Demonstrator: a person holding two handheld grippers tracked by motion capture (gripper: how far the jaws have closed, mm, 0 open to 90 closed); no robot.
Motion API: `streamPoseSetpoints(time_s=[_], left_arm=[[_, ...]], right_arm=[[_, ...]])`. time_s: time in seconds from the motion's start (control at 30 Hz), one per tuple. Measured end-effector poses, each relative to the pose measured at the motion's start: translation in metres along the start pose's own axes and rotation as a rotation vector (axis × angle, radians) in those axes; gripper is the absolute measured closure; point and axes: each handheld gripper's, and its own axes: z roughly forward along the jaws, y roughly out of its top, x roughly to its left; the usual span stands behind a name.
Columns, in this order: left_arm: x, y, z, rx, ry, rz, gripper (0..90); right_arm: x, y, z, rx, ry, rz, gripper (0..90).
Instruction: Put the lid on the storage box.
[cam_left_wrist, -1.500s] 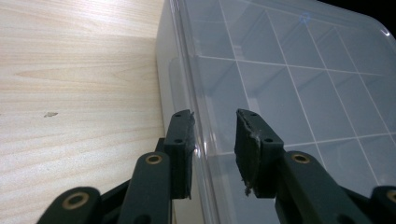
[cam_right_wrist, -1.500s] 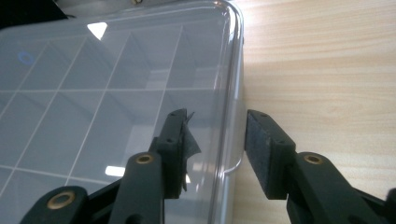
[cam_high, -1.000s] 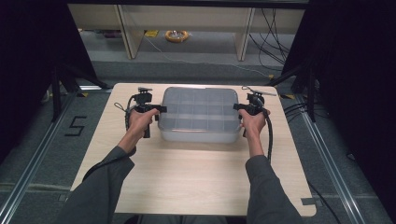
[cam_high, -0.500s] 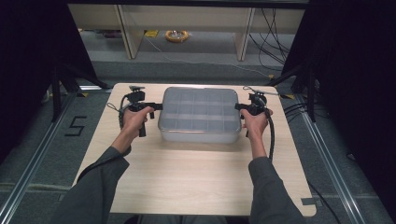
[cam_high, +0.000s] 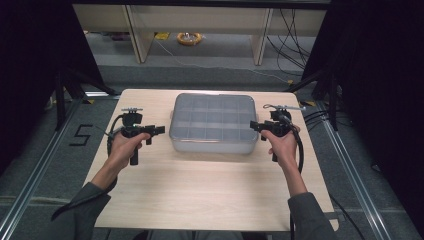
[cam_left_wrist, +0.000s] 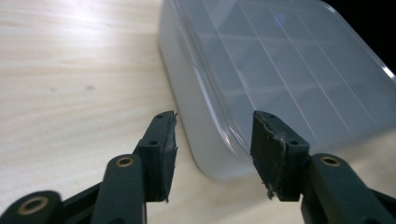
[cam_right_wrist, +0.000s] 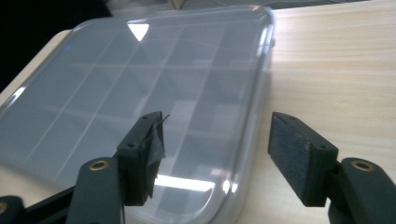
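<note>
- While both hands sit at the box's short ends, the left black two-jaw gripper (cam_high: 156, 130) has its jaws apart and empty, just beside the left end wall but clear of it; in the left gripper view its worn pads (cam_left_wrist: 166, 149) frame the near corner.
- Right black two-jaw gripper (cam_high: 255, 126): jaws apart too, holding nothing, tips at or just over the right edge (contact too close to call from above); in its own view one pad (cam_right_wrist: 152, 149) overlaps the lid.
- Translucent grey plastic compartment box with a clear lid (cam_high: 214, 122) sits in the middle of the far half of the pale wooden table (cam_high: 200, 195), flat, lid on, lid up.
- Long axis runs left to right across the table, short ends facing the grippers.
- Risk, as I judge it: smooth rounded walls and frayed pads (foam torn at the edges) could slip on a pinch.
- An uneven lift from the two ends might tilt the box or pop the lid; a one-sided push would slide or turn it.
</note>
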Motion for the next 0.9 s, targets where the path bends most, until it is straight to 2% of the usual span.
streamPoseSetpoints(time_s=[0.03, 0.07, 0.1, 0.13, 0.17, 0.2, 0.23, 0.33, 0.37, 0.4, 0.43, 0.5, 0.53, 0.57, 0.6, 0.63, 0.77, 0.8, 0.9], left_arm=[[-0.002, -0.006, -0.003, 0.009, -0.008, 0.016, 46.4], [-0.005, -0.012, -0.005, 0.006, -0.023, 0.020, 45.7], [-0.008, -0.019, -0.007, 0.005, -0.038, 0.024, 43.6], [-0.011, -0.026, -0.009, 0.002, -0.046, 0.033, 43.6], [-0.015, -0.038, -0.013, 0.010, -0.062, 0.037, 41.1], [-0.015, -0.038, -0.013, 0.010, -0.062, 0.037, 40.6], [-0.017, -0.047, -0.015, 0.024, -0.071, 0.054, 40.6], [-0.024, -0.069, -0.017, 0.035, -0.087, 0.060, 39.2], [-0.026, -0.081, -0.018, 0.051, -0.100, 0.065, 38.7], [-0.026, -0.081, -0.018, 0.051, -0.100, 0.065, 38.5], [-0.028, -0.090, -0.020, 0.075, -0.096, 0.088, 38.2], [-0.029, -0.094, -0.021, 0.072, -0.096, 0.089, 38.1], [-0.030, -0.097, -0.023, 0.084, -0.081, 0.113, 38.1], [-0.030, -0.101, -0.024, 0.085, -0.072, 0.119, 37.9], [-0.031, -0.108, -0.028, 0.095, -0.078, 0.138, 37.1], [-0.031, -0.108, -0.028, 0.095, -0.078, 0.138, 36.3], [-0.035, -0.122, -0.034, 0.103, -0.084, 0.148, 35.3], [-0.035, -0.123, -0.035, 0.105, -0.080, 0.166, 35.1], [-0.036, -0.126, -0.038, 0.098, -0.076, 0.182, 35.0]], right_arm=[[0.003, -0.005, -0.004, -0.004, -0.002, -0.015, 34.9], [0.010, -0.010, -0.009, 0.014, -0.003, 0.015, 34.1], [0.015, -0.020, -0.018, 0.018, 0.014, 0.007, 33.0], [0.015, -0.020, -0.018, 0.018, 0.014, 0.007, 33.0], [0.018, -0.033, -0.026, 0.005, 0.033, -0.018, 32.2], [0.018, -0.033, -0.026, 0.005, 0.033, -0.018, 32.2], [0.016, -0.038, -0.028, -0.004, 0.042, -0.049, 32.0], [0.021, -0.060, -0.039, 0.000, 0.073, -0.049, 31.3], [0.022, -0.071, -0.043, -0.002, 0.079, -0.059, 31.2], [0.022, -0.071, -0.043, -0.002, 0.079, -0.059, 31.2], [0.023, -0.081, -0.047, 0.014, 0.073, -0.072, 31.2], [0.023, -0.085, -0.049, 0.024, 0.073, -0.074, 31.2], [0.023, -0.088, -0.049, 0.014, 0.071, -0.074, 31.2], [0.023, -0.093, -0.050, 0.017, 0.071, -0.078, 31.2], [0.024, -0.100, -0.051, 0.030, 0.072, -0.075, 31.2], [0.024, -0.100, -0.051, 0.030, 0.072, -0.075, 31.2], [0.028, -0.117, -0.053, 0.046, 0.098, -0.095, 30.7], [0.030, -0.120, -0.054, 0.050, 0.120, -0.094, 30.5], [0.032, -0.124, -0.056, 0.048, 0.121, -0.105, 30.2]])
